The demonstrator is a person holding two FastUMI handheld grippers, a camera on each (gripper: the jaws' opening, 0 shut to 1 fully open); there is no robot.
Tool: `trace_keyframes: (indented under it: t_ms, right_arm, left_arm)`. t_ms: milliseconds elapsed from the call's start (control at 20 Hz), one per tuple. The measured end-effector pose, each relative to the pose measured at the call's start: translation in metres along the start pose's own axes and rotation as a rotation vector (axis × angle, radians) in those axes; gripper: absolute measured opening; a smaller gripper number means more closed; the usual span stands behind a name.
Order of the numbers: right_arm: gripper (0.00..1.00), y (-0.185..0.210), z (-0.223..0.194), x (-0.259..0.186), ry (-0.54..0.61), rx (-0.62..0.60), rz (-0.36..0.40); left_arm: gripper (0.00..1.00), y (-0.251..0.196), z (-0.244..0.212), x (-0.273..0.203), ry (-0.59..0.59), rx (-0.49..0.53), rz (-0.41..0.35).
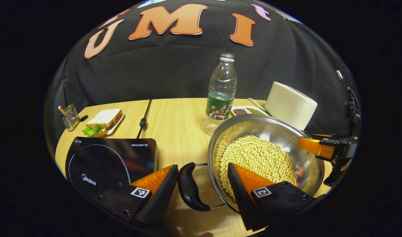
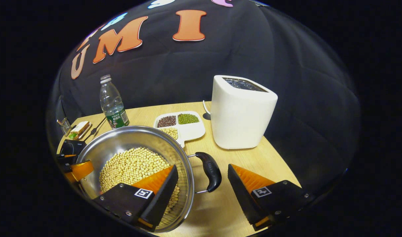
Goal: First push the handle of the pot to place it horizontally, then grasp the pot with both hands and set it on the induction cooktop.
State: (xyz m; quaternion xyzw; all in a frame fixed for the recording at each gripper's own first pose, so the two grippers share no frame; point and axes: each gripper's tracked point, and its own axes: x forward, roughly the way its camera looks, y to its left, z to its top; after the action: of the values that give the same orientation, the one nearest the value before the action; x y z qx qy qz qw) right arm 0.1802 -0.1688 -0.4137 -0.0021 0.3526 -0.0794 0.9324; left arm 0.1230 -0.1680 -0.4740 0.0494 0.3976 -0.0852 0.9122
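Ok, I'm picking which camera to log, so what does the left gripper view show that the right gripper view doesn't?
Left gripper view: the induction cooktop's ringed face, the pot handle between the open left tongs, and the right tongs at the pot's far rim.
Right gripper view: the toaster's top slots, the other handle between its own open tongs, and the left tongs at the far rim.
Both: the pot of soybeans, the bottle, the bean tray, the sandwich.

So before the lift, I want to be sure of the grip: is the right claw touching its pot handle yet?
Apart. The right gripper view shows the right claw open, with bare table between the handle and the outer finger.
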Motion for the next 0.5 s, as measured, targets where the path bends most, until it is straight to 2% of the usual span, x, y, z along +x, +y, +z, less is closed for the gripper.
trace_keyframes:
  t_ms: [100, 200, 250, 350, 400, 450, 500]
  right_arm:
    - [0.92, 0.004, -0.008, 0.009, 0.049, 0.041, 0.023]
    - [0.82, 0.003, -0.013, 0.015, 0.080, 0.072, 0.017]
    - [0.74, 0.004, -0.011, 0.012, 0.083, 0.084, 0.024]
    - [0.68, 0.006, -0.014, 0.016, 0.092, 0.094, 0.032]
    - [0.62, 0.006, -0.015, 0.015, 0.099, 0.100, 0.031]
    - [0.62, 0.005, -0.017, 0.012, 0.112, 0.122, 0.031]
    - [0.55, 0.007, -0.017, 0.009, 0.119, 0.160, 0.034]
  left_arm:
    - [0.95, 0.001, -0.002, 0.006, 0.017, -0.005, 0.008]
    - [0.82, 0.004, -0.002, 0.010, 0.034, -0.027, 0.017]
    - [0.81, 0.005, -0.004, 0.011, 0.045, -0.041, 0.017]
    - [0.73, 0.007, -0.006, 0.012, 0.080, -0.054, 0.032]
    - [0.75, 0.009, -0.007, 0.012, 0.095, -0.053, 0.045]
    - [0.71, 0.009, -0.006, 0.013, 0.109, -0.055, 0.056]
    - [0.69, 0.009, -0.006, 0.010, 0.127, -0.065, 0.067]
